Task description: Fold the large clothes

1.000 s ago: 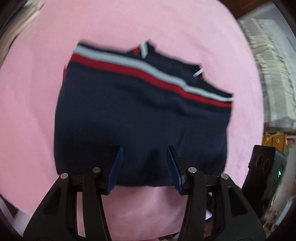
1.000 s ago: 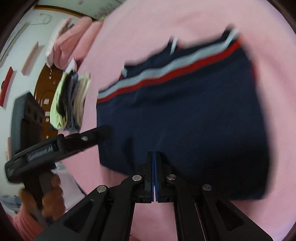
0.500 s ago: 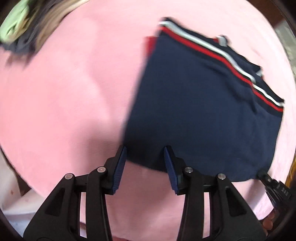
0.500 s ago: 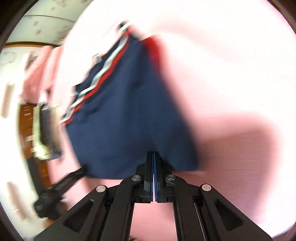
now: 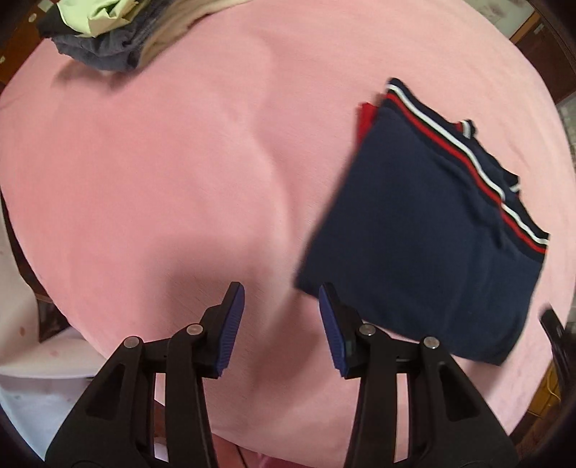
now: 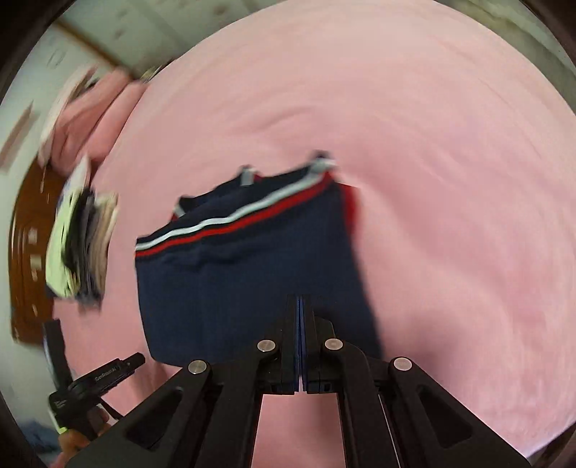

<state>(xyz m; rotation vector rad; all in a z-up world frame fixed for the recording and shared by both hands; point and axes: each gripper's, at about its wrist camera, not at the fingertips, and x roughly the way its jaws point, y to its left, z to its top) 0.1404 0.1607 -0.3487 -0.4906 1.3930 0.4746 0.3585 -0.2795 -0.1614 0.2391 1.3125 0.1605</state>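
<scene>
A folded navy garment with a red and white stripe lies flat on the pink sheet, at the right of the left wrist view. The left gripper hangs over bare sheet just left of the garment's lower corner, its blue pads partly apart with nothing between them. In the right wrist view the right gripper is pressed closed and empty above the garment. A pile of clothes sits at the upper left.

Folded garment lies on the bed, right of my left fingers; clothes pile sits far left.
</scene>
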